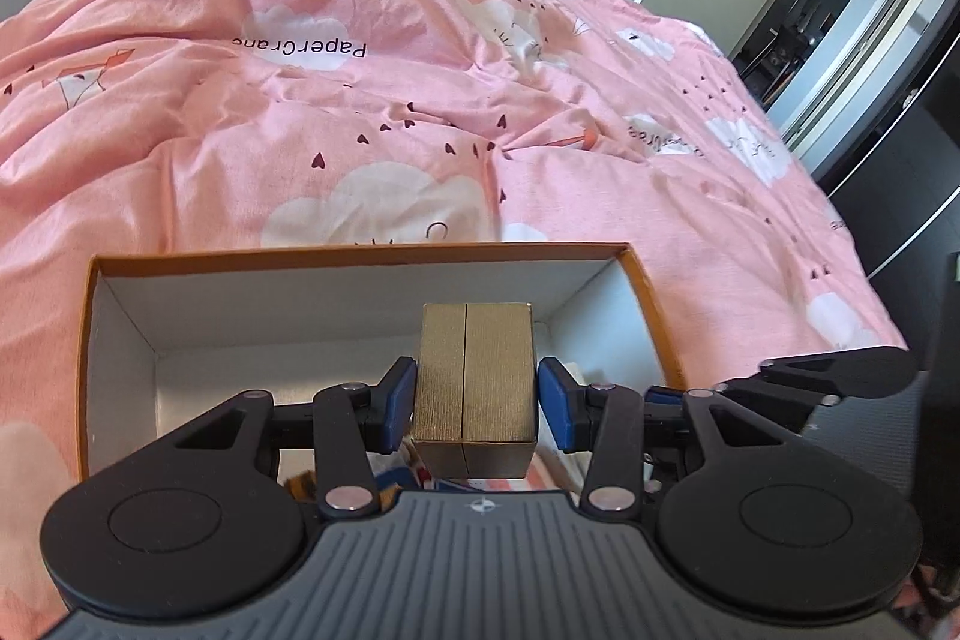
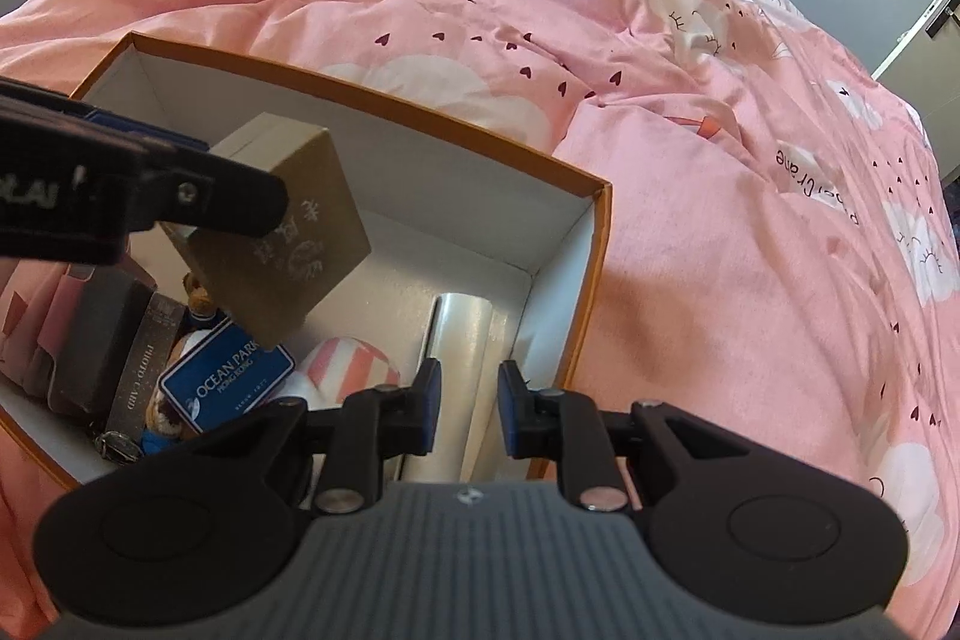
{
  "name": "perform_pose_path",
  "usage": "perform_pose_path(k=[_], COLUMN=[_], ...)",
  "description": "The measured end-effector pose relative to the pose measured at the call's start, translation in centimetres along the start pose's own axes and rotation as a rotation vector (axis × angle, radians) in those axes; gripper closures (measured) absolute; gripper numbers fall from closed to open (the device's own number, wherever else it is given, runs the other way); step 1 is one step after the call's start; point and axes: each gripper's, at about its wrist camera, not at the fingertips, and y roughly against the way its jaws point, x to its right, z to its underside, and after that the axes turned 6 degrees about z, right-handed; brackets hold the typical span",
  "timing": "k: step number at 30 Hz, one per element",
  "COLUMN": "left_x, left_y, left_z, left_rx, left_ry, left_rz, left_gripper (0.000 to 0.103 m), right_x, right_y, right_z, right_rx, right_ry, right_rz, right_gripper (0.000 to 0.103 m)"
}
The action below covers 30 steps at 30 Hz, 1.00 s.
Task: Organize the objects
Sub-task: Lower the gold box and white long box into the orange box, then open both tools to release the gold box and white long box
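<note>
Pink cotton bedding printed with white clouds and small hearts [image 1: 420, 100] covers the bed and carries the open orange-rimmed cardboard box with white inner walls [image 2: 558, 244].

Step in hand, as judged: placing an item into the box. The left gripper [image 1: 477, 400] holds the gold textured rectangular gift box [image 1: 474, 388] above the box interior, clear of the floor. Its jaws stand moderately wide and clamp the gift box on two opposite sides.

Already in the box: a blue card reading "Ocean Park" [image 2: 228, 382], a pink-and-white striped bundle [image 2: 354, 364], a clear glossy roll [image 2: 462, 340] and dark flat cases [image 2: 102, 340].

The right gripper [image 2: 467, 403] hovers over the roll, jaws nearly closed and gripping nothing.

Next move calls for lowering the gift box onto free floor toward the far wall, then parting the left jaws
</note>
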Motion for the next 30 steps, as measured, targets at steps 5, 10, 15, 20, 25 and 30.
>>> perform_pose_path(k=[5, 10, 15, 20, 25, 30], left_x=[-0.4, -0.6, -0.6, -0.5, -0.4, -1.0], left_y=[-2.1, -3.8, -5.3, -6.1, -7.2, -7.3], left_z=[-0.5, -0.7, -0.8, -0.9, -0.9, -0.7], left_rx=[-0.028, -0.037, -0.063, -0.084, -0.125, -0.141], left_ry=[-0.004, 0.031, 0.032, 0.02, 0.021, 0.08], left_rz=[-0.016, -0.018, -0.065, -0.123, -0.126, -0.046], left_gripper=[0.053, 0.053, 0.053, 0.053, 0.052, 0.052], right_x=[0.3, 0.3, 0.1, 0.0, -0.1, 0.0], right_y=[-0.6, -1.2, -1.7, -2.4, -2.8, -2.9], right_z=[-0.3, -0.7, -1.0, -1.1, -1.0, -0.8], right_rx=[0.013, 0.022, 0.031, 0.026, 0.018, 0.014], right_ry=[-0.01, -0.015, -0.003, -0.006, -0.005, -0.011], right_rz=[0.0, -0.004, 0.0, 0.0, -0.004, -0.008], right_gripper=[0.083, 0.083, 0.083, 0.083, 0.083, 0.082])
